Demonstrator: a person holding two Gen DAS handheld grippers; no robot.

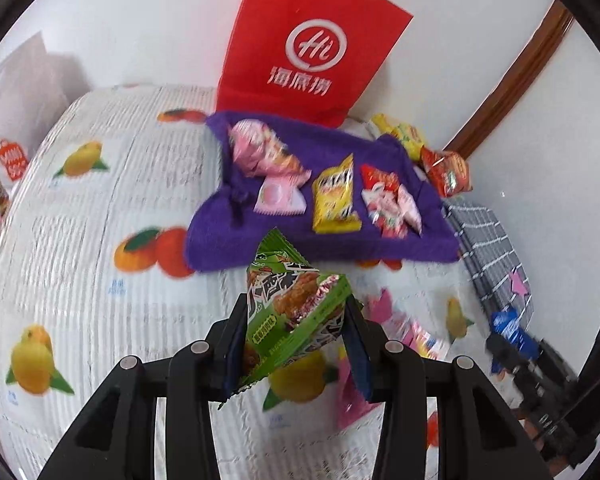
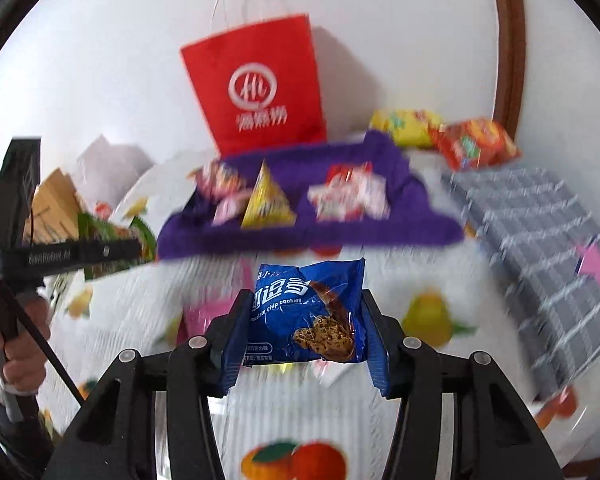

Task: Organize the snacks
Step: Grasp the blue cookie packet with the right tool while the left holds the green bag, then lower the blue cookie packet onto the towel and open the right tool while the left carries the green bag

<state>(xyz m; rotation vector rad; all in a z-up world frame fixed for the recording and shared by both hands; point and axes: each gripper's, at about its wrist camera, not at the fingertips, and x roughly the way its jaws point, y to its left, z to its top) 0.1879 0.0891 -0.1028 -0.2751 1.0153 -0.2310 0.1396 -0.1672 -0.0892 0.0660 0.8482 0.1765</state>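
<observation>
My left gripper (image 1: 296, 308) is shut on a green snack packet (image 1: 290, 308) and holds it above the fruit-print tablecloth, short of the purple cloth (image 1: 260, 236). My right gripper (image 2: 304, 312) is shut on a blue chocolate chip cookie packet (image 2: 306, 312), also above the table in front of the purple cloth (image 2: 380, 228). On the purple cloth lie pink packets (image 1: 260, 152), a yellow packet (image 1: 334, 196) and red-and-white packets (image 1: 388, 204). The left gripper with its green packet shows at the left of the right wrist view (image 2: 112, 248).
A red paper bag (image 1: 304, 48) stands against the wall behind the purple cloth. Yellow (image 1: 404, 134) and orange (image 1: 448, 170) packets lie at the back right. A grey checked cloth (image 1: 488, 248) covers the right side. Pink packets (image 1: 404, 332) lie on the tablecloth near me.
</observation>
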